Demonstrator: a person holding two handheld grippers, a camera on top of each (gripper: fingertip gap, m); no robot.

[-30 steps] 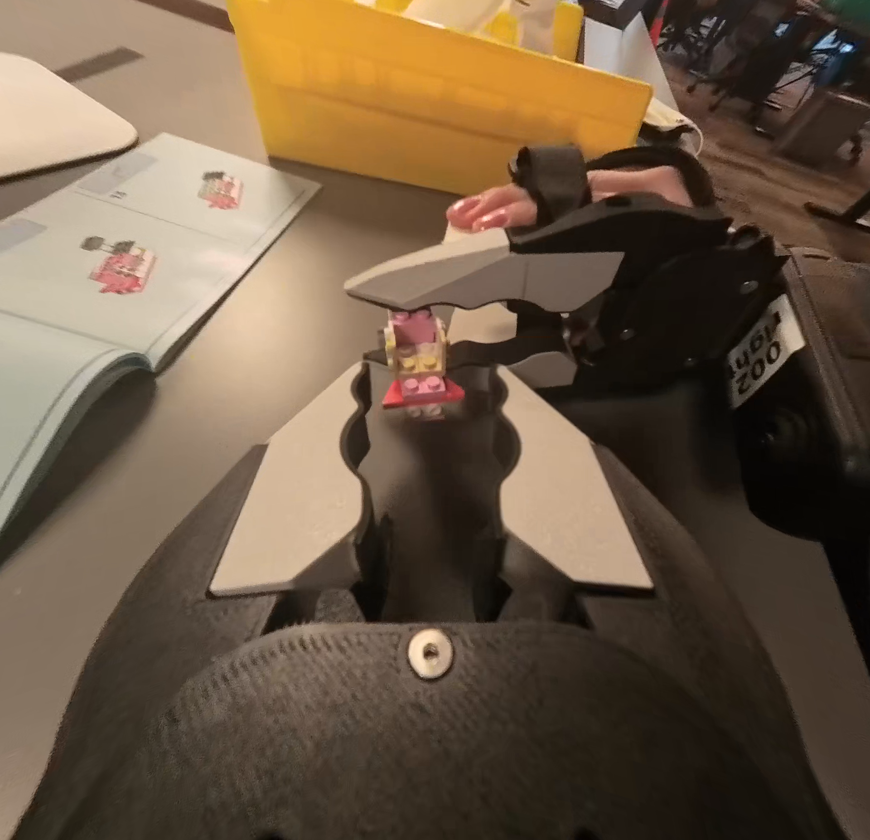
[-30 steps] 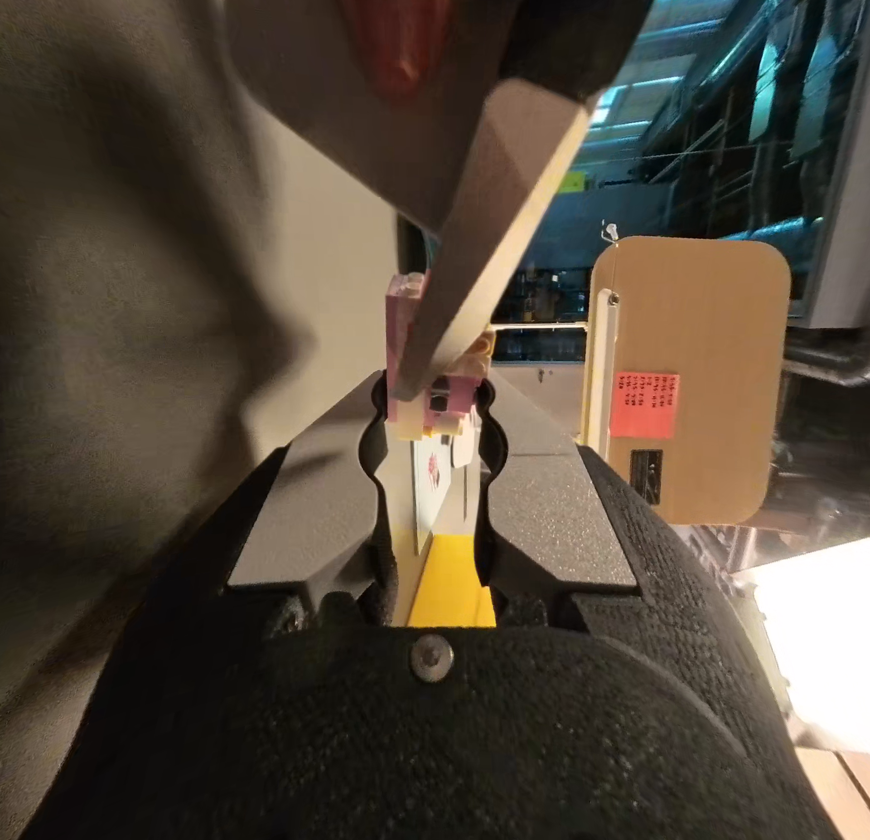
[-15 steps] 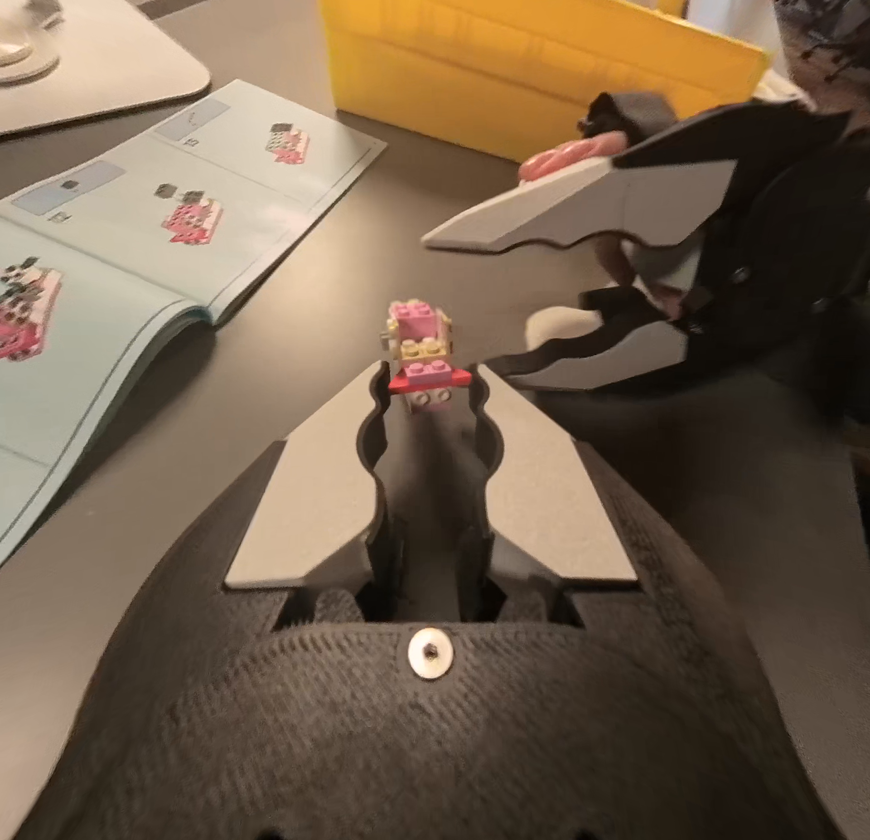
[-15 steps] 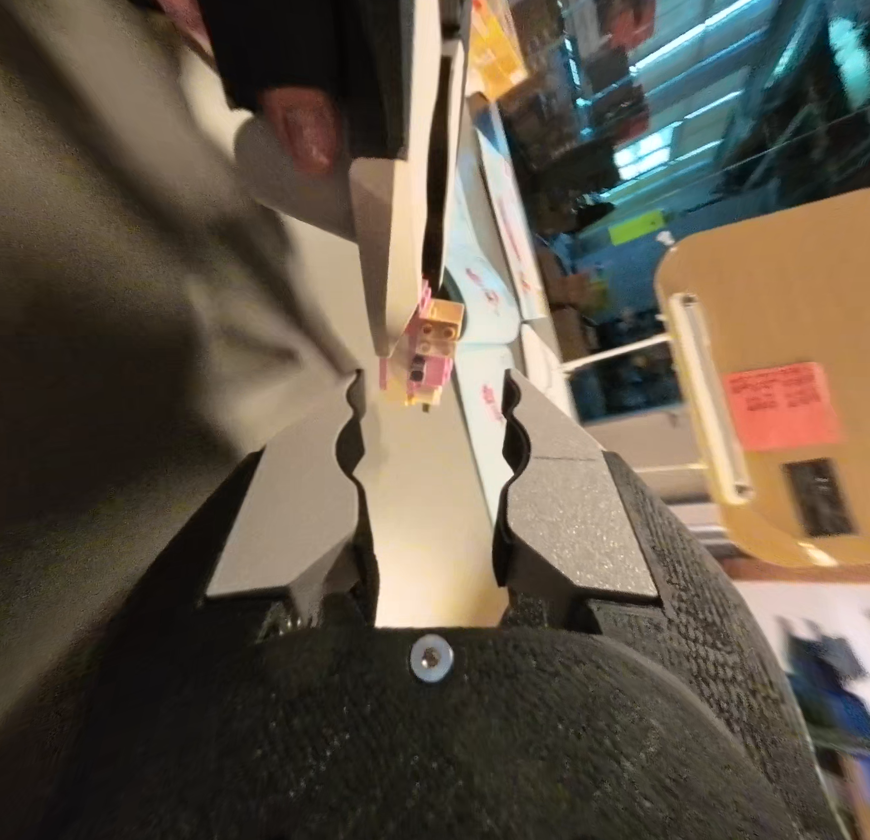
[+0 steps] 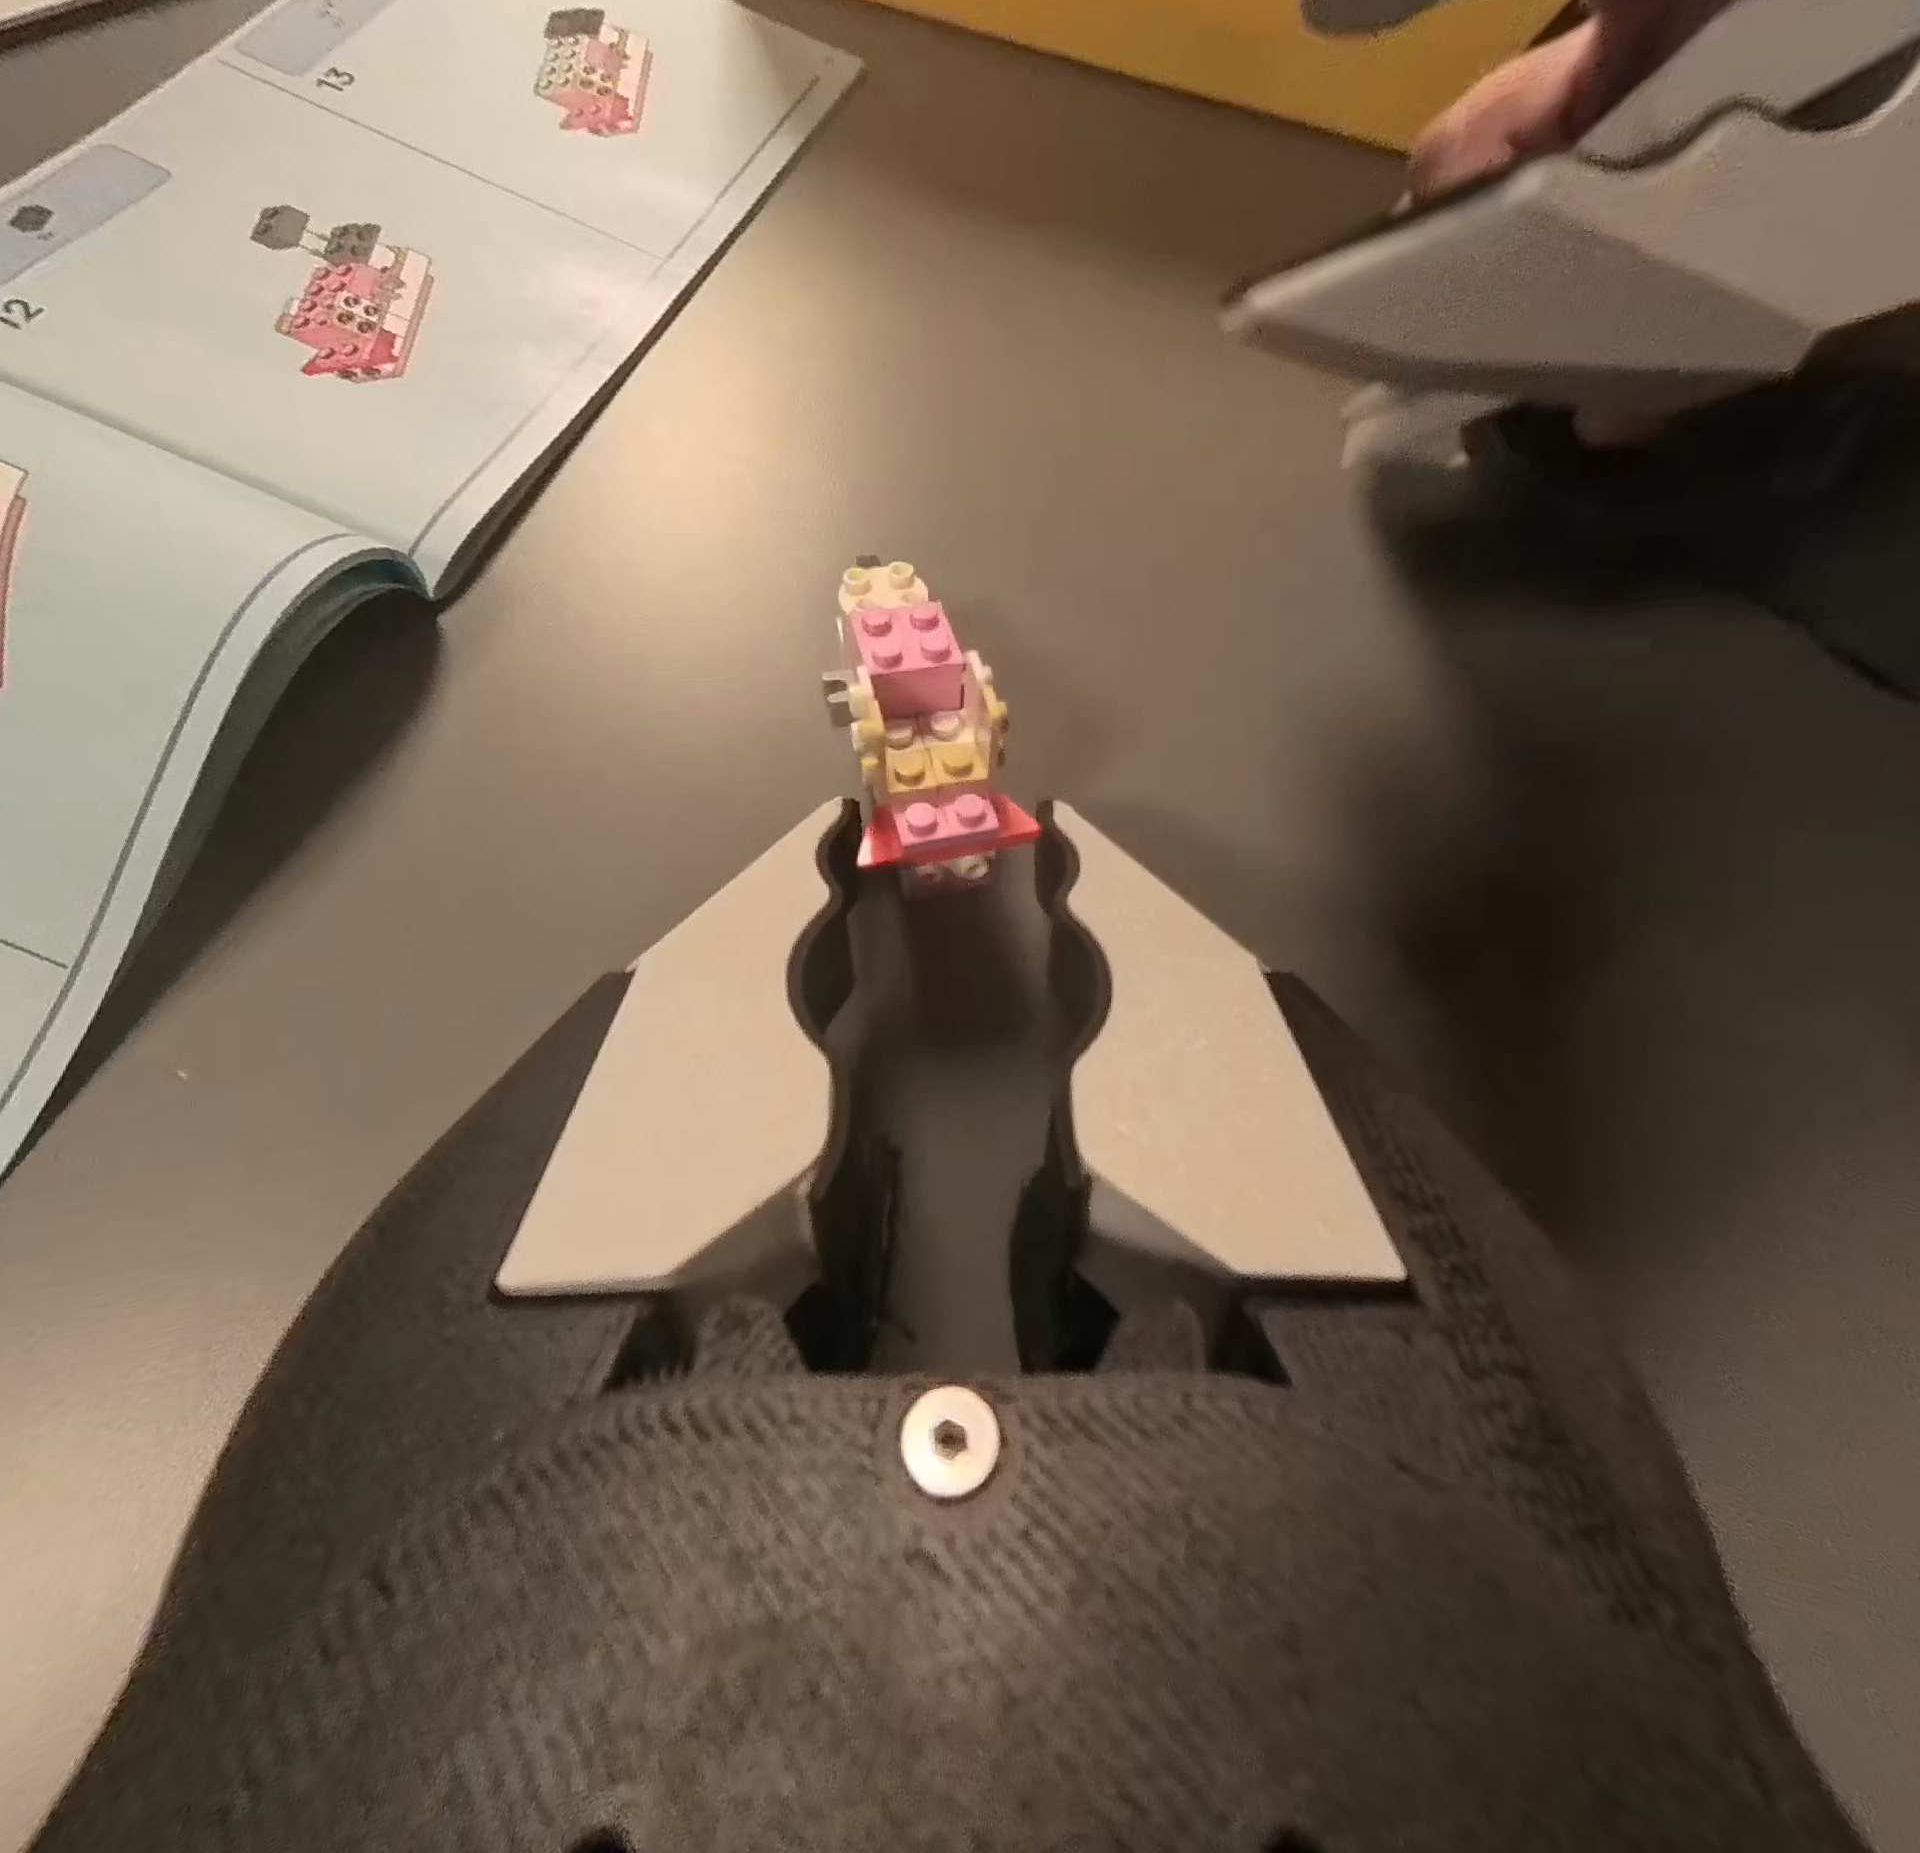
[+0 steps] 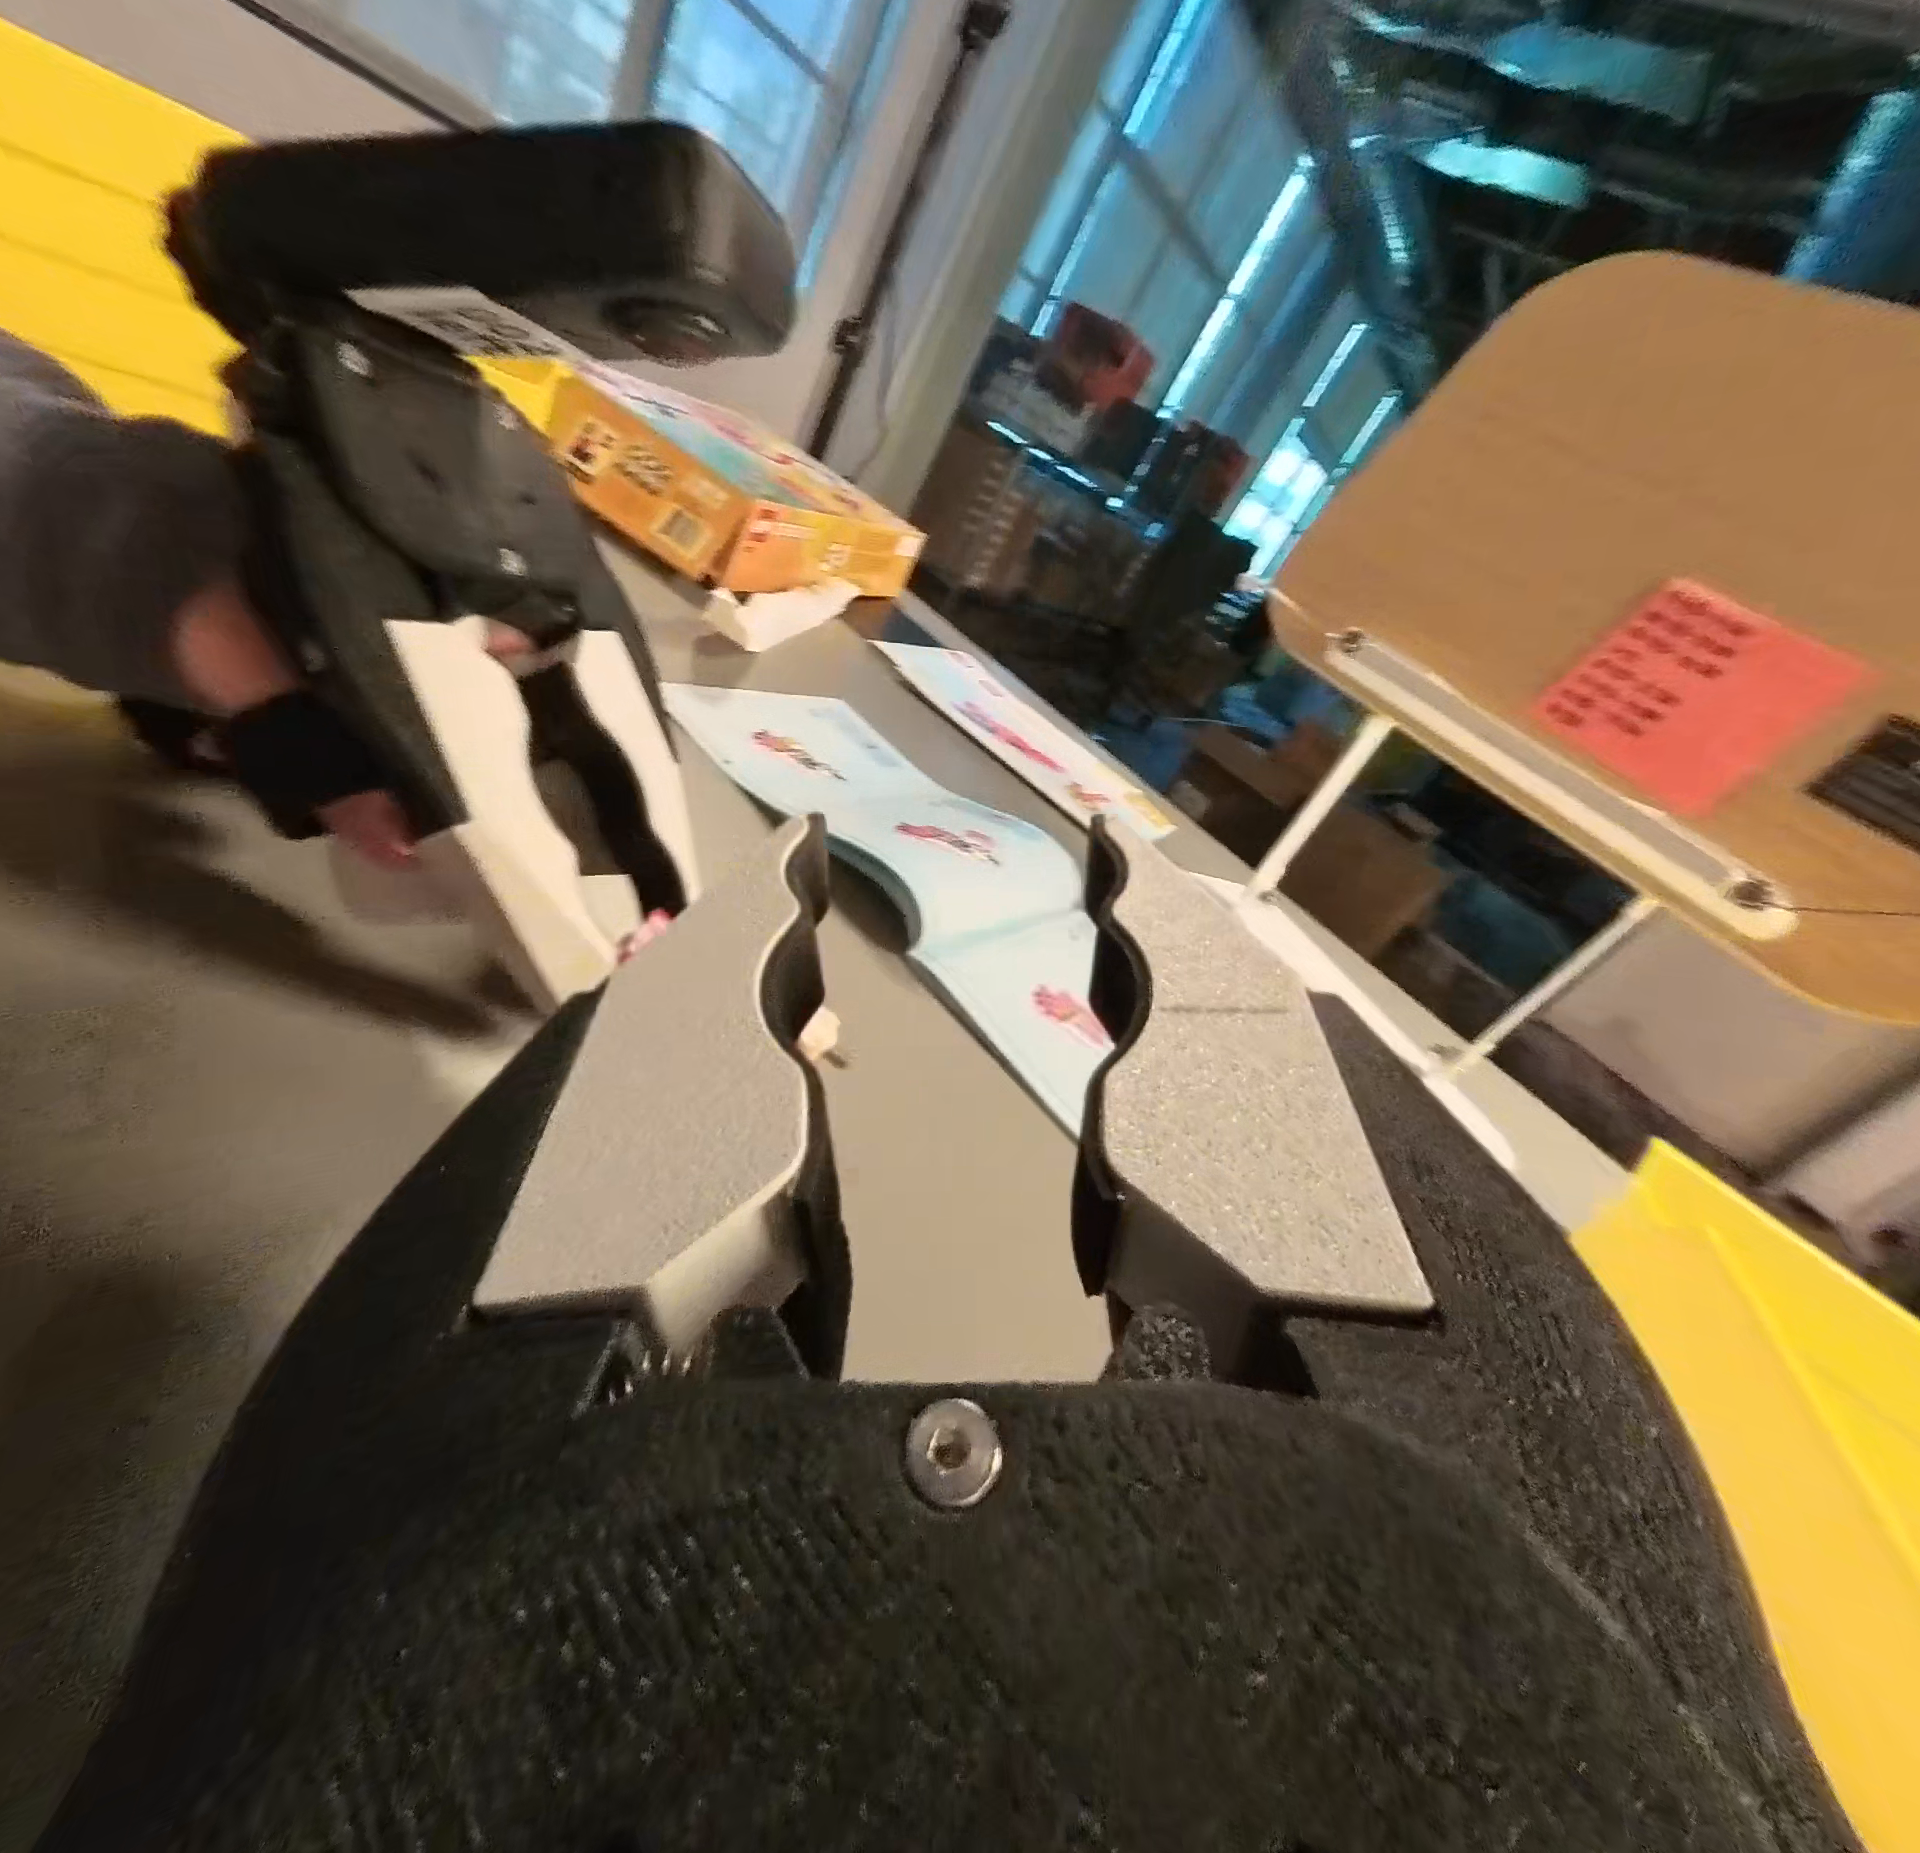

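Printed booklet [image 5: 416, 245], orange sticker [image 6: 1694, 691] (small print)

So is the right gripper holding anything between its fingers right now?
No. The right gripper stands open with only the grey table and an open booklet showing between its fingers.

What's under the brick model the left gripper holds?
Only bare grey table shows around the brick model in the left gripper. The spot directly beneath it is covered.

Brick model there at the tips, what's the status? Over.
Left gripper shut on small pink-and-yellow brick model by its red plate. Right gripper open, holding nothing. Open instruction booklet lies left, apart from the model.
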